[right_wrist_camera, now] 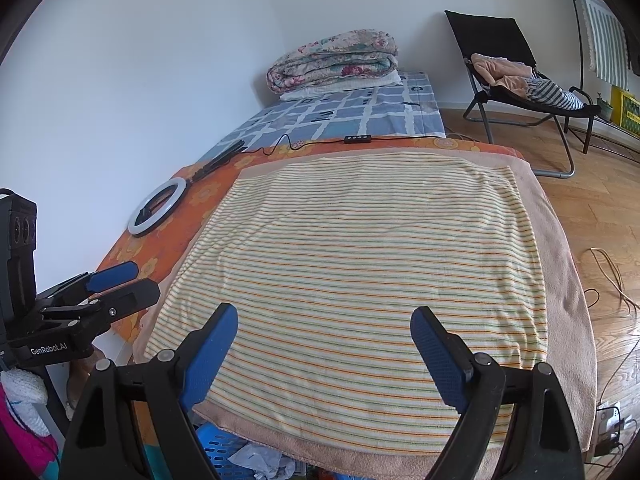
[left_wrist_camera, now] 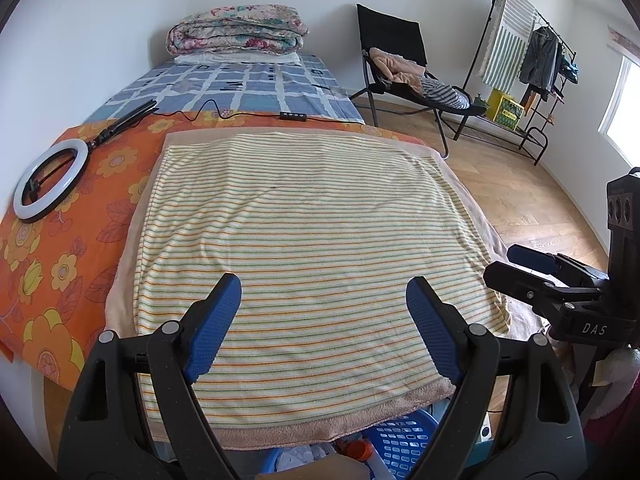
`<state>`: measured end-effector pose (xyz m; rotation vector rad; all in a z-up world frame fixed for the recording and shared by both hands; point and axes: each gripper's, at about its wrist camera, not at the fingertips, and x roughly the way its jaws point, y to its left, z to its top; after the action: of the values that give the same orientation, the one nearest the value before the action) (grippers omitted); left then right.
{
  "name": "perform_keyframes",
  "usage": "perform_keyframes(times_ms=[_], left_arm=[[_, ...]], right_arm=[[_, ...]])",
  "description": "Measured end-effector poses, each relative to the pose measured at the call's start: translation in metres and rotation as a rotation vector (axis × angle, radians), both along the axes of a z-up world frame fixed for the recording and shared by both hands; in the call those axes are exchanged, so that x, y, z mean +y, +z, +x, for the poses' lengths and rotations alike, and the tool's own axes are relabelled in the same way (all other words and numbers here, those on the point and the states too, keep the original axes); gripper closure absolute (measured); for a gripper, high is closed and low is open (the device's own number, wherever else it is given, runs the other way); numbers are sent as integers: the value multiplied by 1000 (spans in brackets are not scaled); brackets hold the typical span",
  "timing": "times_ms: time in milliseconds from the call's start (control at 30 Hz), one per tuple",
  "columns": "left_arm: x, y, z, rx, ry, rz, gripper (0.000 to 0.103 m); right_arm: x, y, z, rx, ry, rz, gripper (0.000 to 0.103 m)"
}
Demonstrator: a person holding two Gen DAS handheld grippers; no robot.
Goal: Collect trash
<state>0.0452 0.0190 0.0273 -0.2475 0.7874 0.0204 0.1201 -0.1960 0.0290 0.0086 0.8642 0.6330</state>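
My left gripper [left_wrist_camera: 324,284] is open and hovers over a yellow striped towel [left_wrist_camera: 304,240] spread on the near end of the bed, with nothing between its blue pads. Beside it my right gripper [right_wrist_camera: 324,312] is open too, over the same towel [right_wrist_camera: 360,264], and holds nothing. Each gripper shows in the other's view: the right gripper [left_wrist_camera: 516,266] at the right edge, the left gripper [right_wrist_camera: 128,282] at the left edge. Below the towel's near edge a blue slotted basket [right_wrist_camera: 220,452] holds crumpled white paper [right_wrist_camera: 256,462]. The basket [left_wrist_camera: 400,440] is partly hidden by the fingers.
A white ring light [left_wrist_camera: 52,184] and a cable with a black remote [left_wrist_camera: 293,116] lie on the orange flowered sheet [left_wrist_camera: 60,260]. A folded quilt [left_wrist_camera: 236,32] sits at the bed's far end. A black chair [left_wrist_camera: 396,60] with clothes and a clothes rack [left_wrist_camera: 528,64] stand on the wooden floor; cables [right_wrist_camera: 612,276] trail there.
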Motion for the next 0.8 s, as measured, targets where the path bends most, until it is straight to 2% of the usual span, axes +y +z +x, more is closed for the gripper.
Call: perform_keyframes(times_ms=[800], left_arm=[[-1,0,-1,1,-1,2,16]], right_arm=[[-1,-4,-1,10,-4,-4,13]])
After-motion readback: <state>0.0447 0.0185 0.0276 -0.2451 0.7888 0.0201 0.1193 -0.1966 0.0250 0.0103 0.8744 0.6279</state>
